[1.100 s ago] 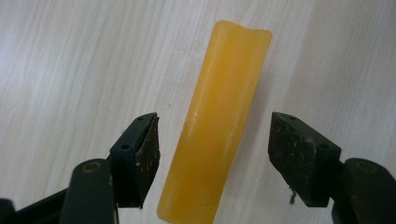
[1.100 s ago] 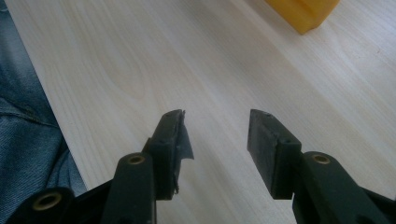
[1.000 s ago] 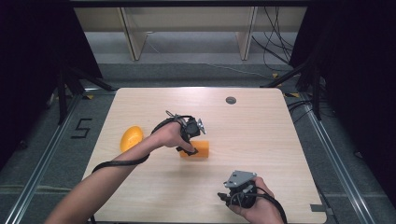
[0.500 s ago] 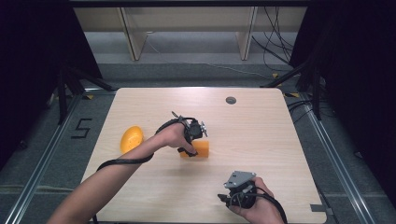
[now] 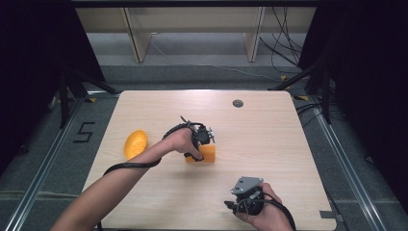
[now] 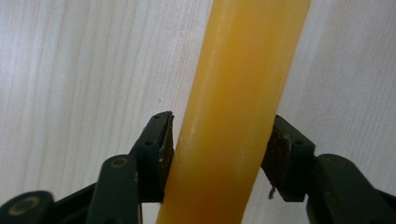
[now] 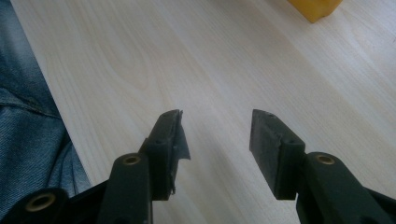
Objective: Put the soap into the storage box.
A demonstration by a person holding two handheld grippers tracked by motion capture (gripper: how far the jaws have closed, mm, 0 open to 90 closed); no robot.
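An orange block (image 5: 210, 154) lies near the middle of the wooden table (image 5: 269, 130). My left gripper (image 5: 201, 150) points down onto it. In the left gripper view the block (image 6: 233, 93) stands between the two pads (image 6: 164, 140), which touch it on both sides. The jaws have just been closing, and my left gripper (image 6: 222, 137) is now shut on the block. My right gripper (image 5: 233, 206) rests near the table's front edge, to the right. It stands open (image 7: 215, 128) over bare wood with nothing between its pads. A corner of the orange block (image 7: 315, 7) shows far off.
A rounded yellow-orange object (image 5: 135, 143) lies to the left of the block. A small dark round fitting (image 5: 237, 103) sits in the table near the far edge. Blue denim (image 7: 28, 126) shows beside the table's front edge. Dark floor surrounds the table.
The left hand has sunk slightly onto the orange block and its jaws have closed in around it. The right hand has kept still.
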